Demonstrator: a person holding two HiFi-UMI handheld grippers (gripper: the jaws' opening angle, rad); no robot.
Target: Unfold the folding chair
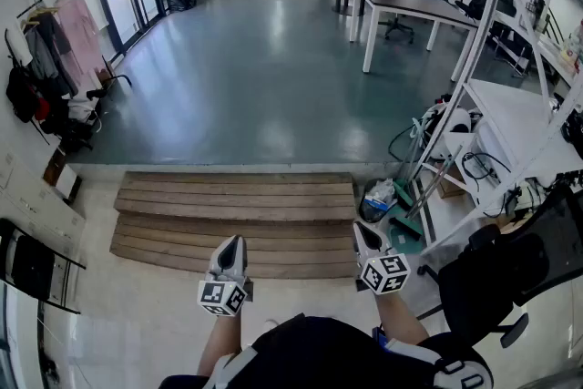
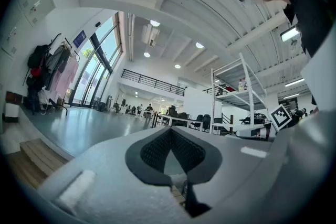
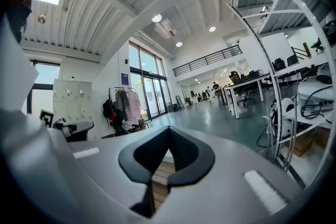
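A flat black folded chair (image 1: 30, 266) with a thin metal frame leans against the wall at the far left of the head view, well away from both grippers. My left gripper (image 1: 238, 240) and right gripper (image 1: 358, 228) are held side by side just in front of my body, pointing roughly level over the wooden steps. Both are shut with nothing between the jaws. In the left gripper view the left gripper's (image 2: 170, 131) dark pads meet at the tip. The right gripper's (image 3: 169, 132) pads do the same in the right gripper view.
Low wooden steps (image 1: 237, 209) lie straight ahead, with a wide grey floor beyond. A white metal rack (image 1: 510, 127) with cables and a black office chair (image 1: 515, 264) stand on the right. A clothes rack (image 1: 50, 59) stands at the left, and tables (image 1: 410, 5) with people are far back.
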